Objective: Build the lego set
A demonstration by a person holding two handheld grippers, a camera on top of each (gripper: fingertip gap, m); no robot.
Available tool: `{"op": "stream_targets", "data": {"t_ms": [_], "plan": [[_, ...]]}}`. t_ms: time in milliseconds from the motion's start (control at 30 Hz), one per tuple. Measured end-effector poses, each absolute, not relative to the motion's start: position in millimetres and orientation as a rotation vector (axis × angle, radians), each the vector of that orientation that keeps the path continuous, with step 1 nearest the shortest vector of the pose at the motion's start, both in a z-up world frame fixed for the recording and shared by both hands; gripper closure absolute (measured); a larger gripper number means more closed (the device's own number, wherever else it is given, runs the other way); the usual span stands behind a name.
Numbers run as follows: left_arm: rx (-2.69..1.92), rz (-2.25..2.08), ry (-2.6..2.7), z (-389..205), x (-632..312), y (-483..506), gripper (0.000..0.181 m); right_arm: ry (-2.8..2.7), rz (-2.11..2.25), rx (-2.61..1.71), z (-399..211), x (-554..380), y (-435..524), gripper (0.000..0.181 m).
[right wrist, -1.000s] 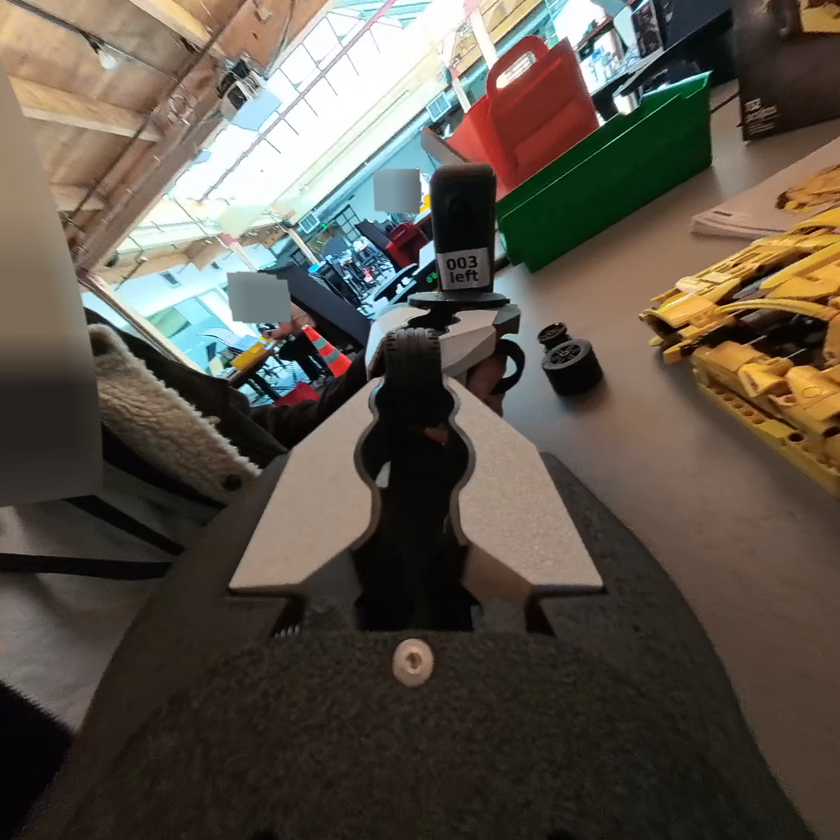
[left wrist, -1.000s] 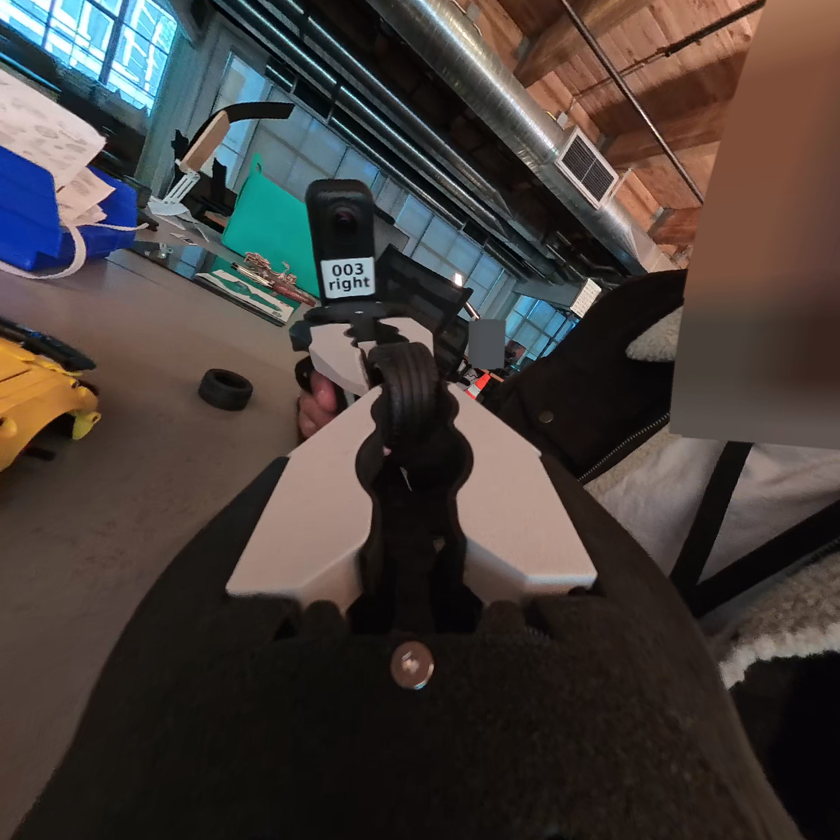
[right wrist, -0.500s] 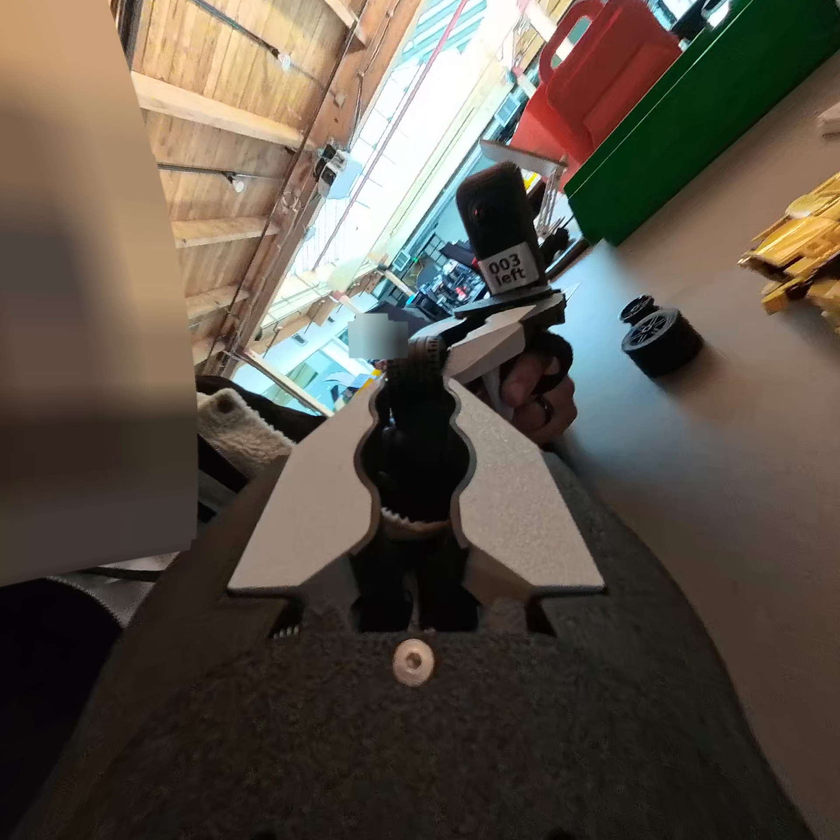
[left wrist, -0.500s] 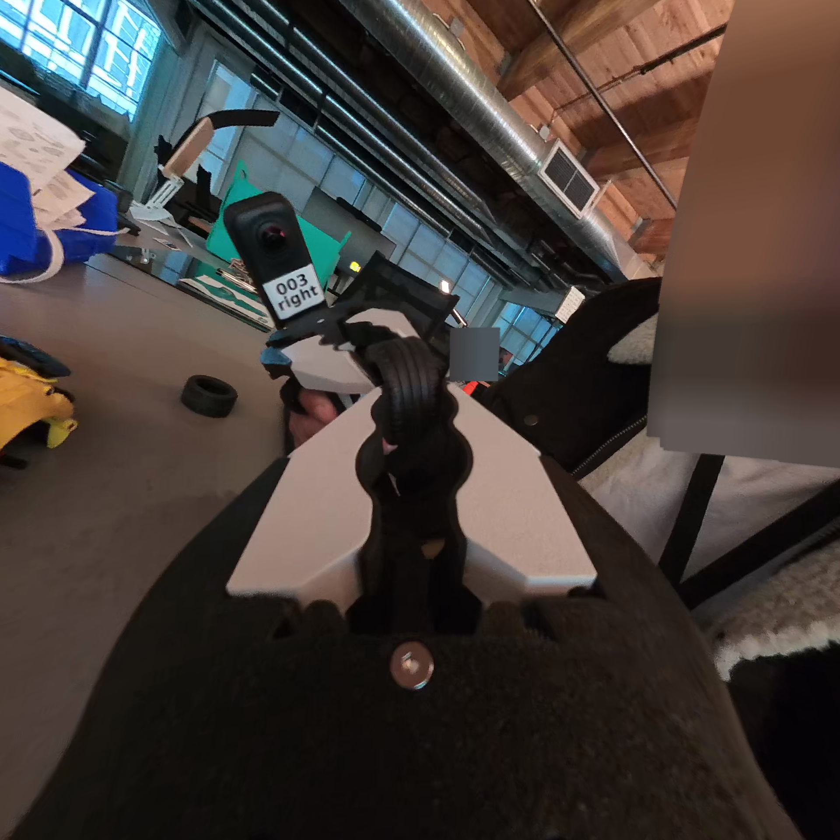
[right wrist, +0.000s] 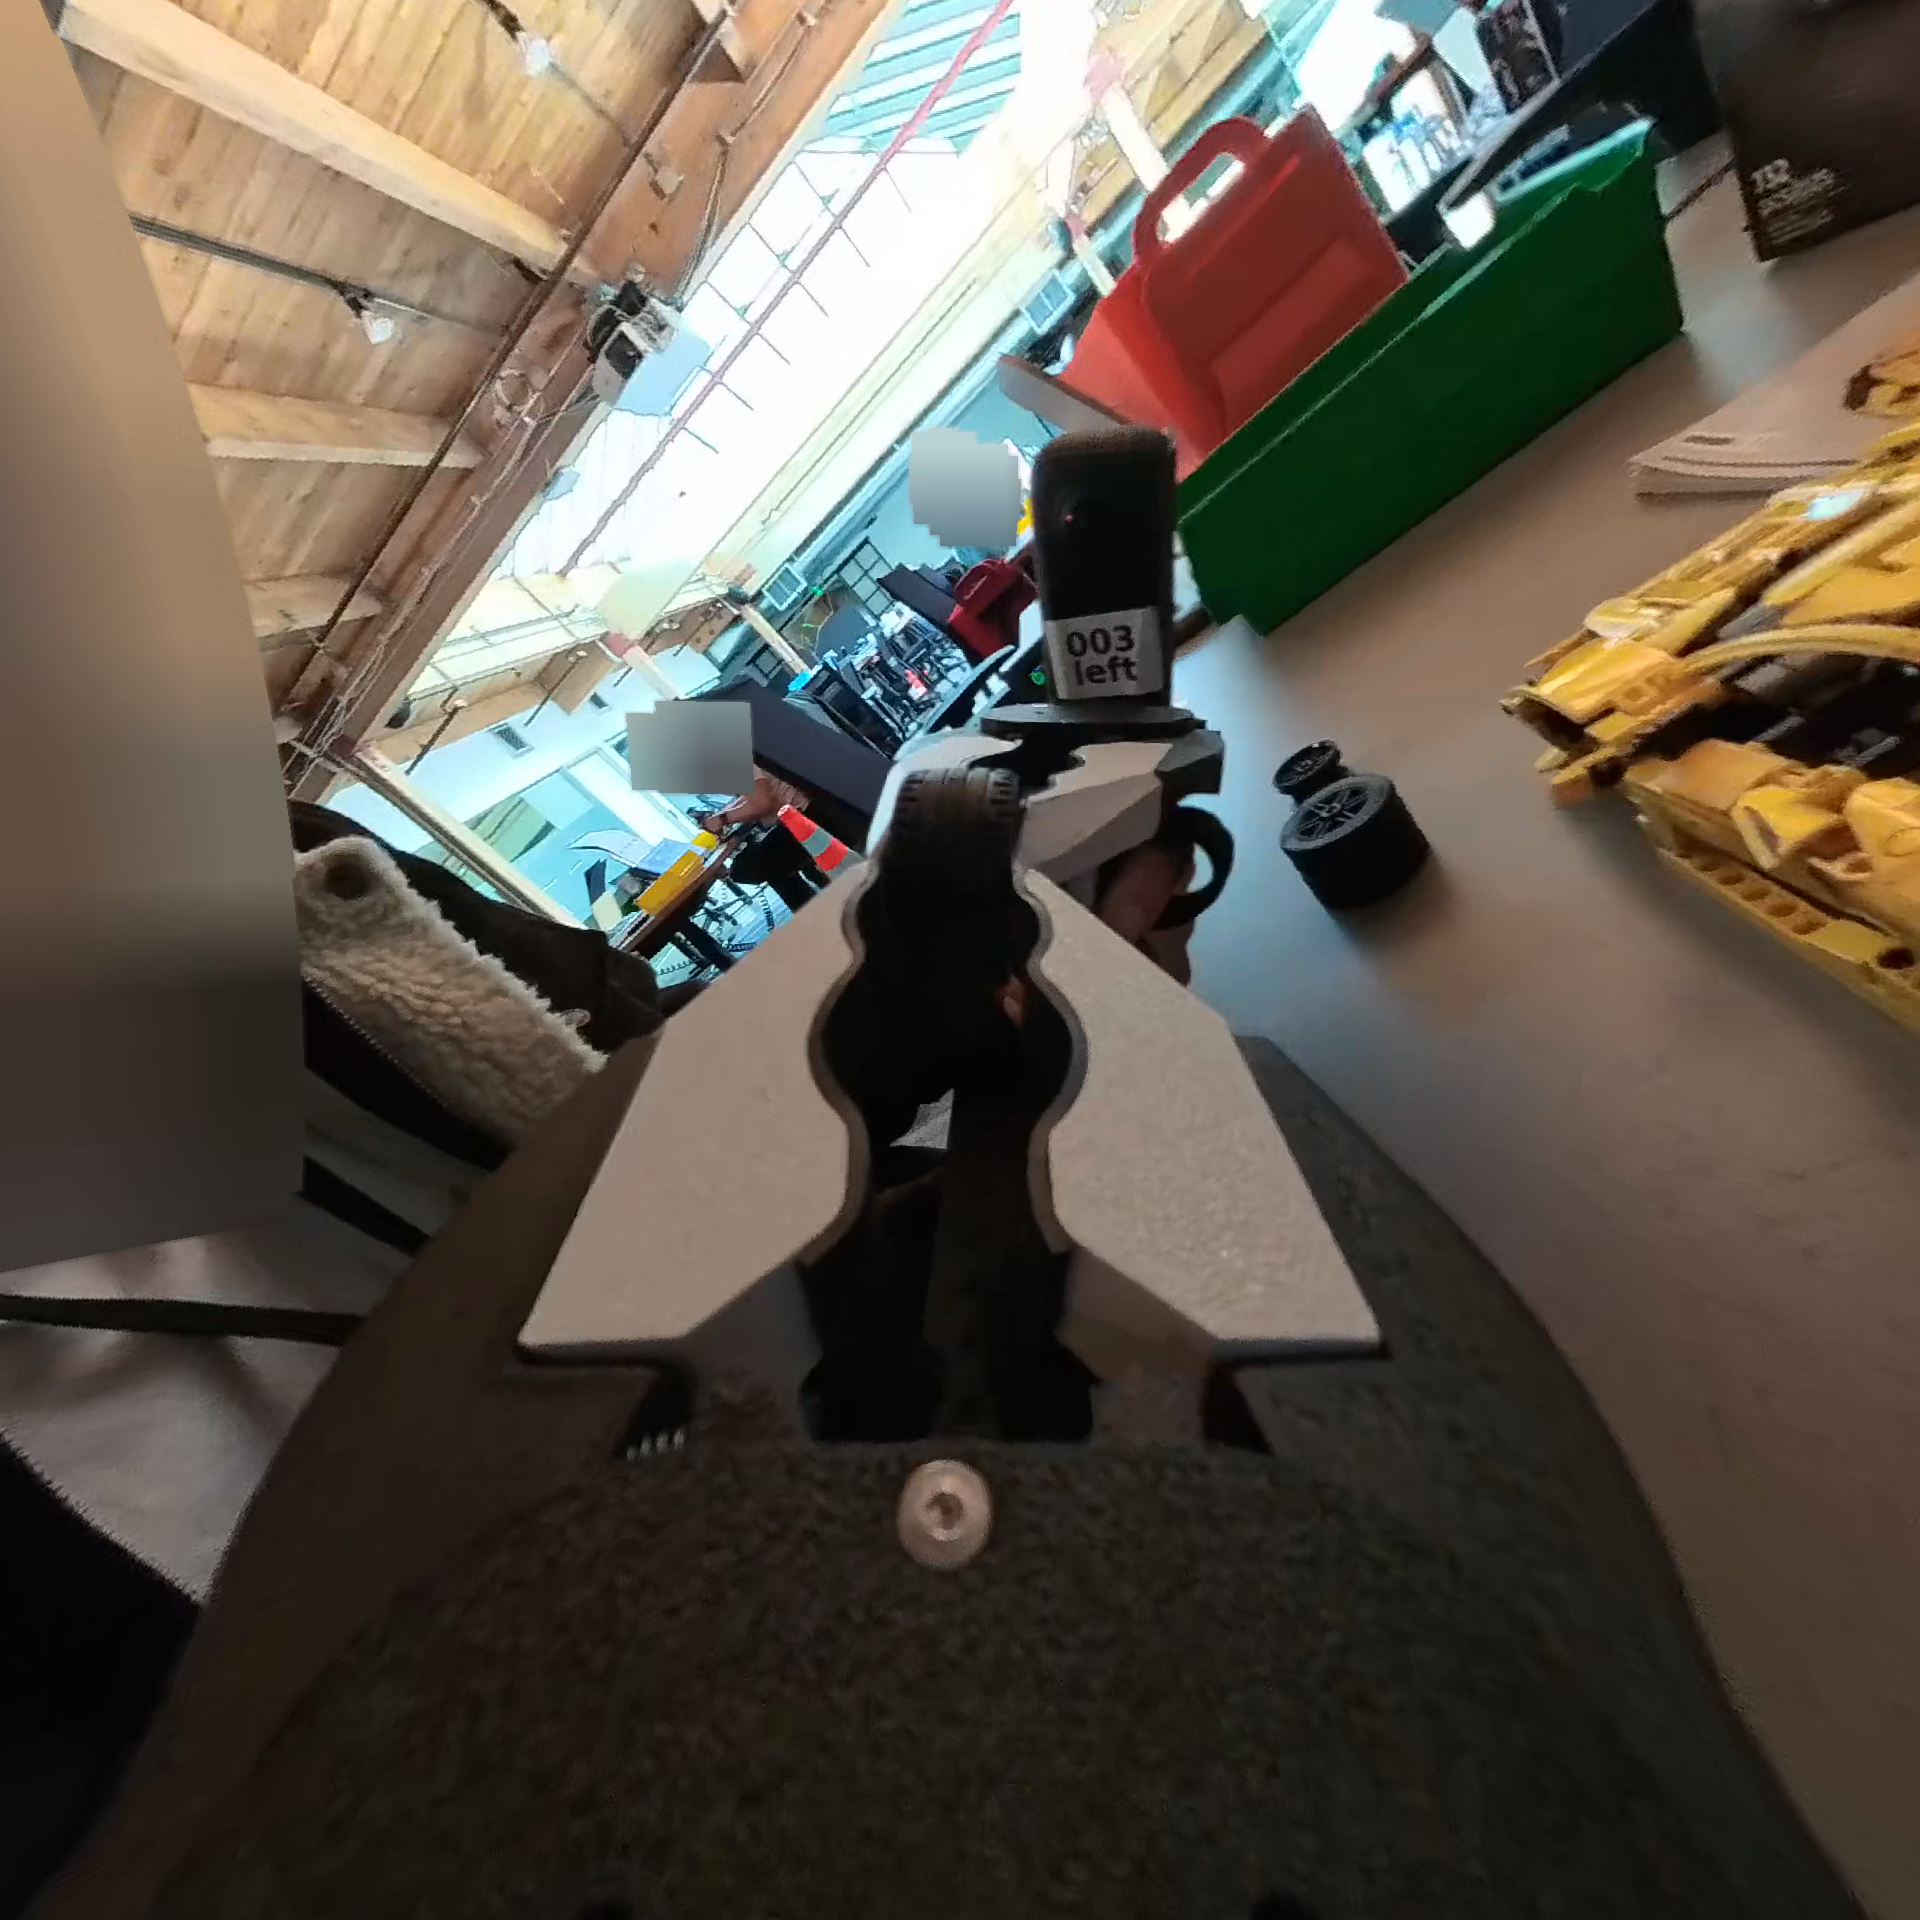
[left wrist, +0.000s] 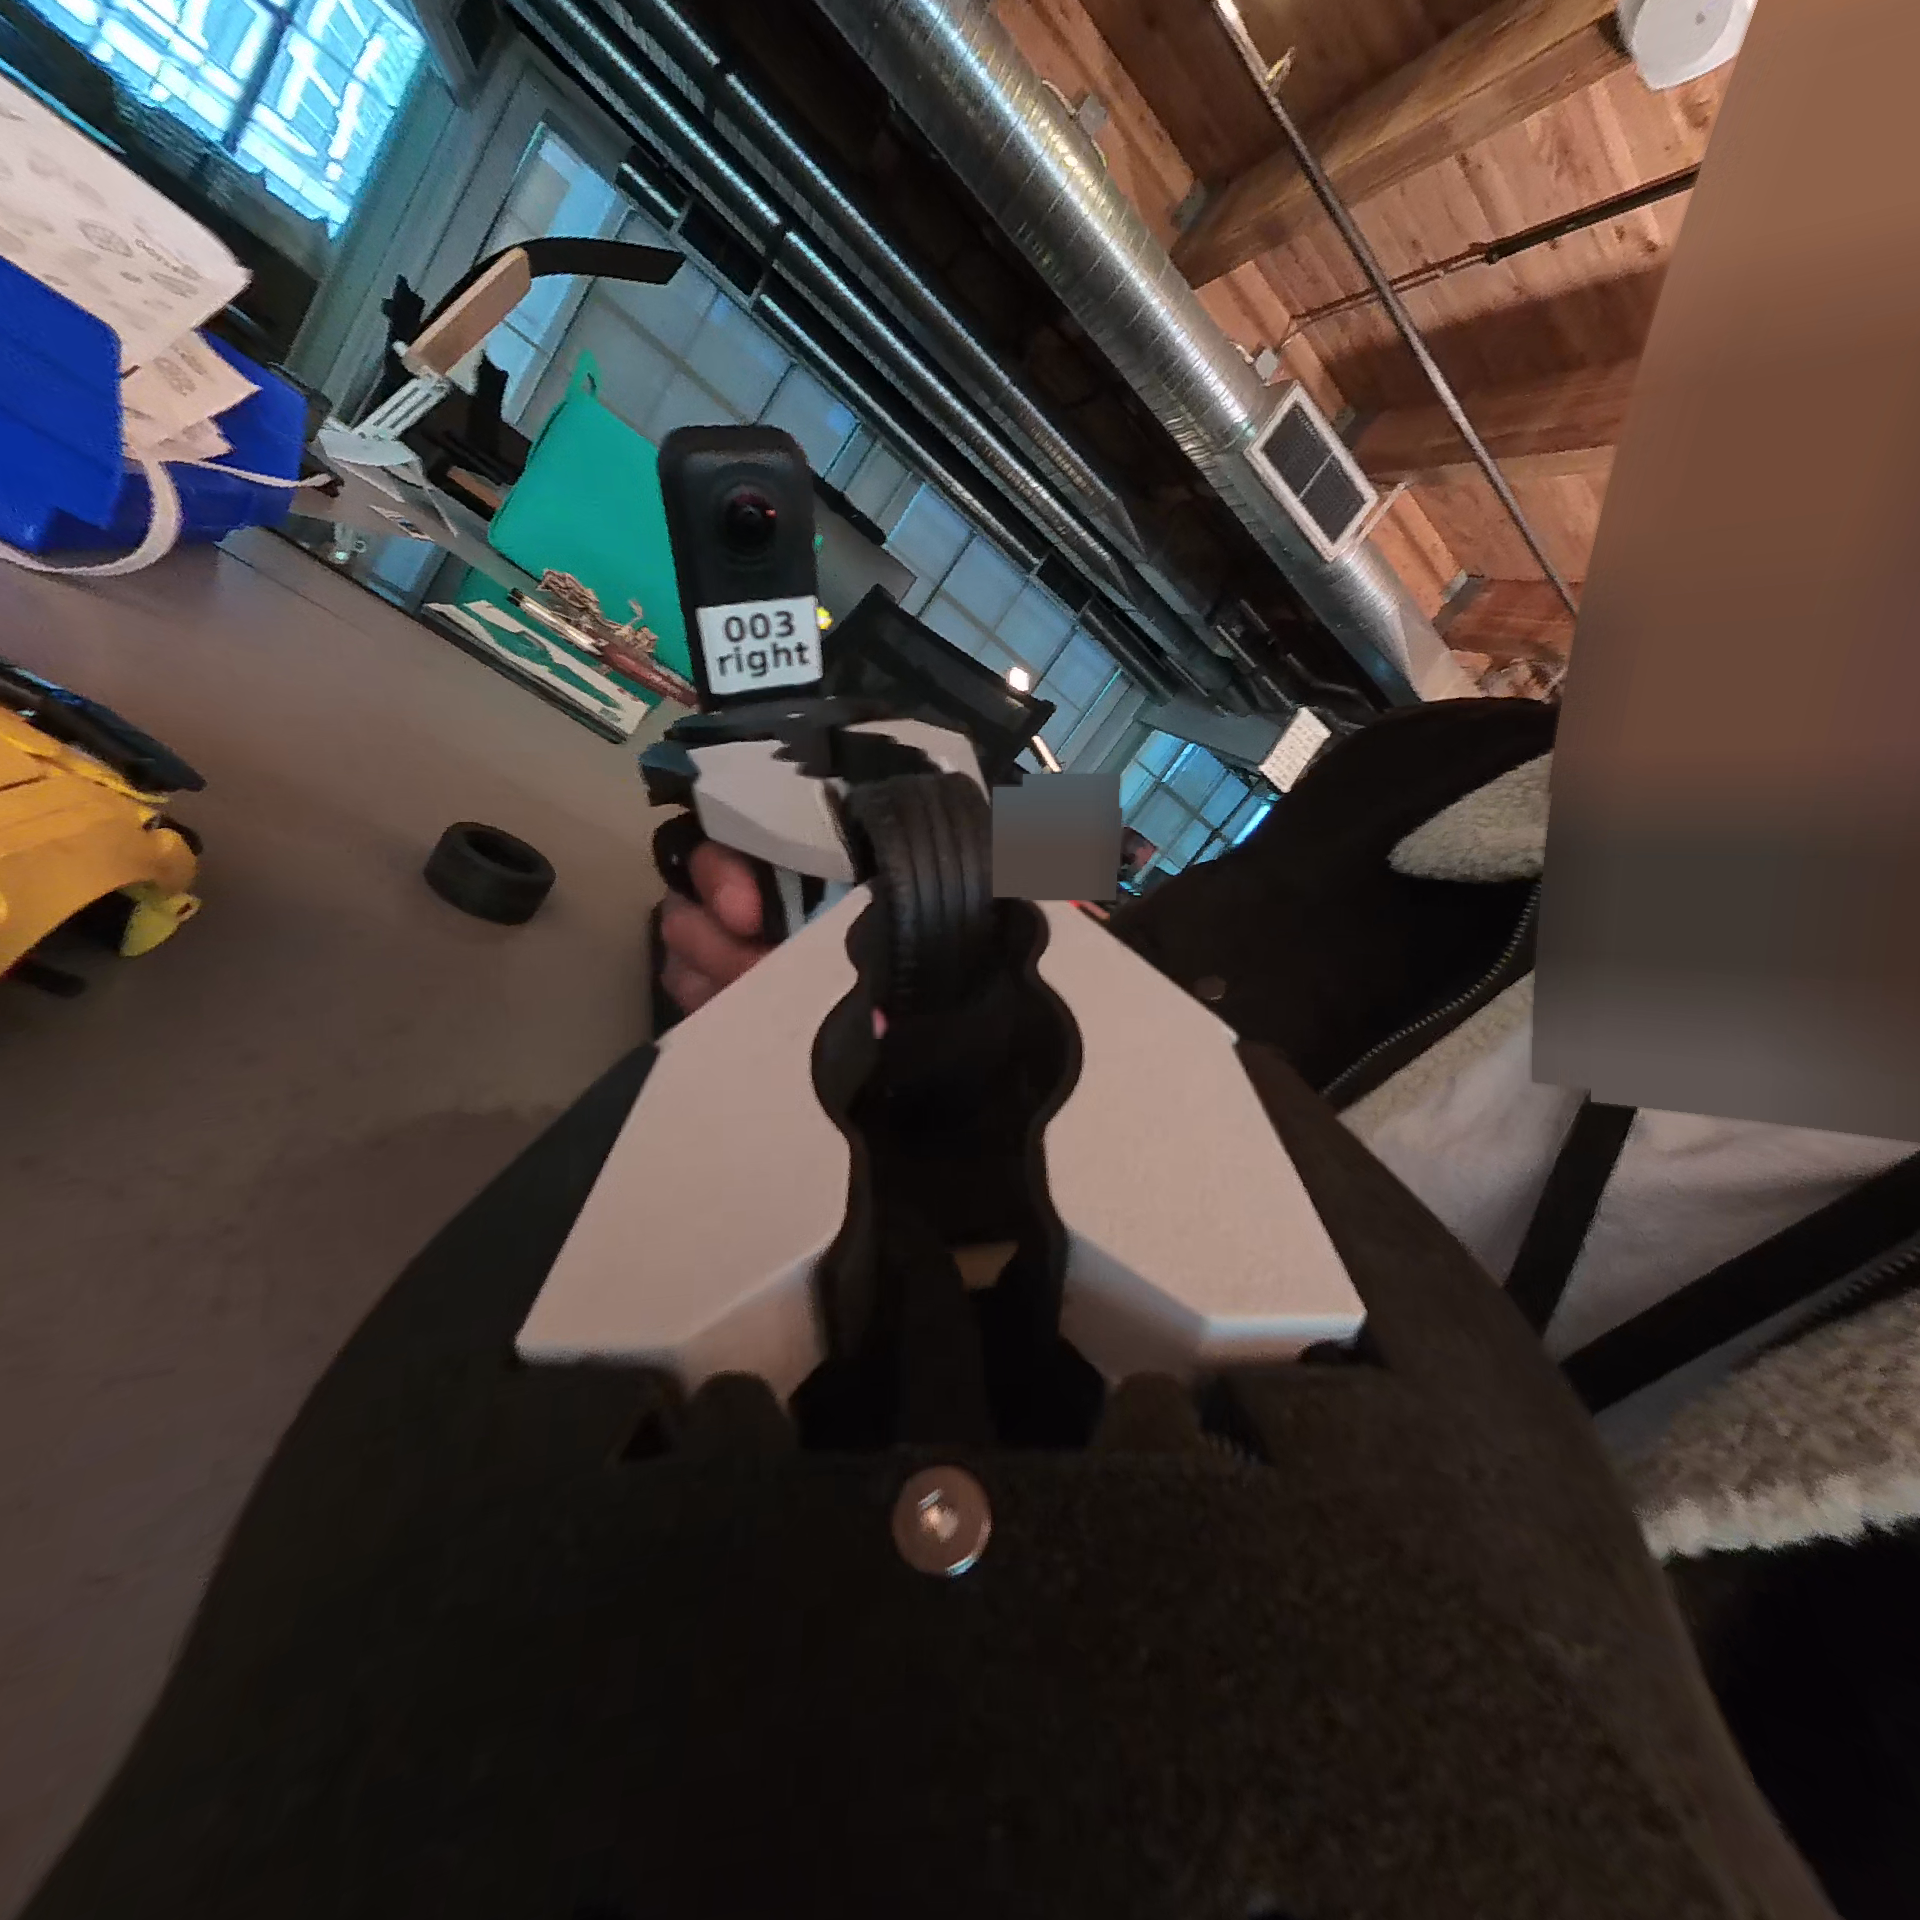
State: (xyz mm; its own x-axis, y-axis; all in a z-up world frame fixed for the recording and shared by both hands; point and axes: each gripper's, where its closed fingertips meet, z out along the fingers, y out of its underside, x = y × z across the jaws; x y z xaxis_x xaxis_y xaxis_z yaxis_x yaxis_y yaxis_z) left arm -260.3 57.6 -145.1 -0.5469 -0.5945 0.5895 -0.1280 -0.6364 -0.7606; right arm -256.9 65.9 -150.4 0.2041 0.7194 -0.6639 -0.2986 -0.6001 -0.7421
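Mostly hidden between both claws, black tyre [left wrist: 928, 883], hub unseen.

The black tyre [left wrist: 925, 883] between the two grippers shows only its tread; its lower part is hidden between the fingers of the left gripper [left wrist: 940, 935], and whether a rim sits inside cannot be told. To the left of this tool, the yellow lego car [left wrist: 73, 862] is cut by the picture's edge. Beyond the right gripper [right wrist: 951, 862], a small black wheel [right wrist: 1311, 767] is half hidden behind a bigger wheel [right wrist: 1351, 842].
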Motion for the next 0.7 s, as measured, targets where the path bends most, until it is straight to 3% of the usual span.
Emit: {"op": "stream_targets", "data": {"t_ms": [167, 467, 700], "plan": [[-1.513, -1.858, 1.091, -174.8, -242.7, 92.1, 0.155, -0.317, 1.279, -1.778, -173.5, -239.0, 88.9, 0.162], [-1.518, -1.491, 1.142, -187.3, -238.2, 103.5, 0.158, -0.152, 1.373, -1.871, -189.6, -233.0, 98.5, 0.161], [-1.598, -1.333, 1.161, -202.1, -232.7, 110.0, 0.16, -0.151, 1.147, -1.925, -201.0, -225.9, 106.6, 0.161]]}}
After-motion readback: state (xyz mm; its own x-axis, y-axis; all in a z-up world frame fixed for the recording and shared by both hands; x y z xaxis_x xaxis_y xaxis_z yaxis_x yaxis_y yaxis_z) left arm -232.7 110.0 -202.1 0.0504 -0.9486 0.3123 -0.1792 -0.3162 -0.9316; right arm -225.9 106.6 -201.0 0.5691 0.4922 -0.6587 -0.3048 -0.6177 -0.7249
